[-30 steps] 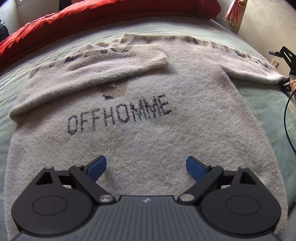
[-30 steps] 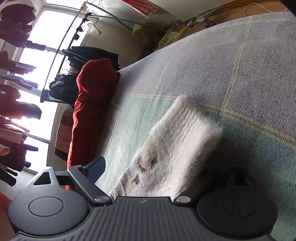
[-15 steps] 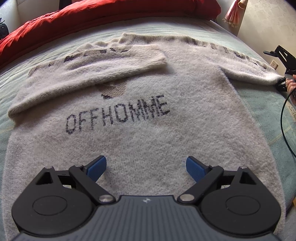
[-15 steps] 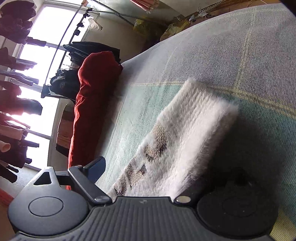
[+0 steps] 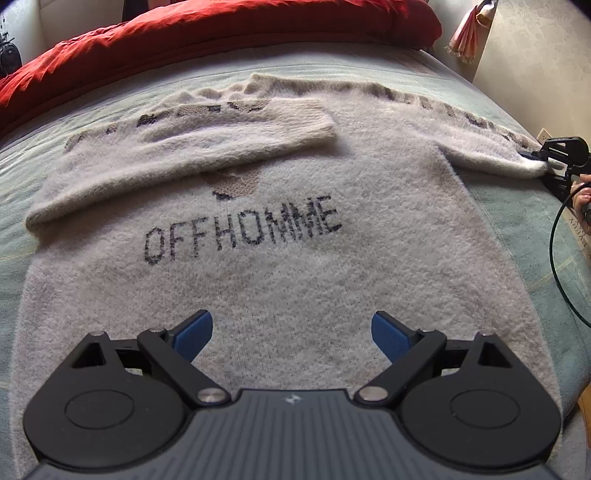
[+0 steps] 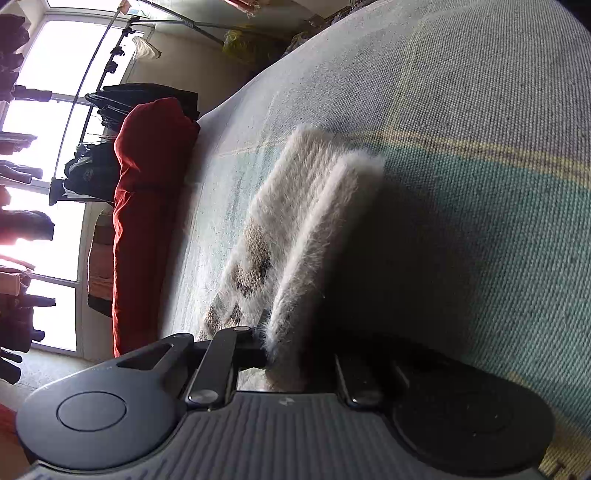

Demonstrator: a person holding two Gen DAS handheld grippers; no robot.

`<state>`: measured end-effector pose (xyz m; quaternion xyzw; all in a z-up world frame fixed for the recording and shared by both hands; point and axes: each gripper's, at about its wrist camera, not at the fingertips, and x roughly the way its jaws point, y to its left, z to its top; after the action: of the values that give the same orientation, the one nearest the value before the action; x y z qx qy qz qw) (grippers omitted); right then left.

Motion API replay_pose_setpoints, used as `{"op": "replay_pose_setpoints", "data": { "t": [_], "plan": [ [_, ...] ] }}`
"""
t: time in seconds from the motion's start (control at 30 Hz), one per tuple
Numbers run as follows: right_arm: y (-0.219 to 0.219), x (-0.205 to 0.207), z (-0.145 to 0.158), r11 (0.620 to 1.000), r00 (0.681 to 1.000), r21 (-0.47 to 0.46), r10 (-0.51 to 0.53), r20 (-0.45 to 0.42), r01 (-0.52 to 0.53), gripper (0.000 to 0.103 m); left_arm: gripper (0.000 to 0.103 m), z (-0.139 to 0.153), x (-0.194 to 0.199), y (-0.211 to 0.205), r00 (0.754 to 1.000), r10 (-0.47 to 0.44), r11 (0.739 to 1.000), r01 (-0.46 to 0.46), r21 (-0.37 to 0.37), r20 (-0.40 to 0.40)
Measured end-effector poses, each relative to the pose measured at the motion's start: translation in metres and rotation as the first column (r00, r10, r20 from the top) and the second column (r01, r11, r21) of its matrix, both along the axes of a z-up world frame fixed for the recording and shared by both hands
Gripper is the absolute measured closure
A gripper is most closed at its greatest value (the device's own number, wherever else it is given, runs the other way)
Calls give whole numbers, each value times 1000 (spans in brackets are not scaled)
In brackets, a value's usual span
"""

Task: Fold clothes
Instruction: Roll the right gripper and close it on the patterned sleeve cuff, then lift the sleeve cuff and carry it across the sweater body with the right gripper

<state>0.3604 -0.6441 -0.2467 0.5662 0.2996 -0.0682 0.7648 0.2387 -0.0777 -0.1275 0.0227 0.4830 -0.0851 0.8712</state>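
The bed (image 5: 517, 236), covered in a green and grey plaid sheet, fills both views, with a red duvet (image 5: 221, 33) bunched along its far edge. A fuzzy cream sweater (image 5: 295, 266) lies flat across the bed, the dark letters OFFHOMME (image 5: 242, 232) knitted across it. One sleeve (image 5: 177, 155) is folded over the body, its cuff ending near the middle just above the letters. The other sleeve (image 5: 491, 147) stretches out sideways toward the bed's right edge, a line of dark patches running along its upper side. In the right wrist view, a rack of hanging clothes (image 6: 22, 221) stands by a bright window beyond the duvet. The left gripper (image 5: 291, 334) hangs over the sweater's lower part with its blue-padded fingers (image 5: 192, 336) spread wide and nothing between them. The right gripper (image 6: 291, 354) is clamped on the cuff (image 6: 325, 221) of the outstretched sleeve, which stands on edge between the fingers, raised from the sheet. In the left wrist view that gripper shows as a black shape at the sleeve's tip, with a hand (image 5: 581, 199) and a dark cable (image 5: 557, 266) beside it.
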Motion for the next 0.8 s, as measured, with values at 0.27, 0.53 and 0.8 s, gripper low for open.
{"op": "replay_pose_setpoints", "data": {
  "t": [0.27,0.53,0.8],
  "plan": [
    [14,10,31,991,996,-127,28,-82,-38,90,10,15,-11,16,1000,13,1000,-13,-15,25],
    [37,18,80,968,994,-233,77,-79,-93,90,10,26,-24,23,999,-26,999,27,-27,33],
    [83,28,139,923,984,-343,170,-45,-175,90,10,35,-38,31,997,-63,997,65,-50,36]
  ]
}}
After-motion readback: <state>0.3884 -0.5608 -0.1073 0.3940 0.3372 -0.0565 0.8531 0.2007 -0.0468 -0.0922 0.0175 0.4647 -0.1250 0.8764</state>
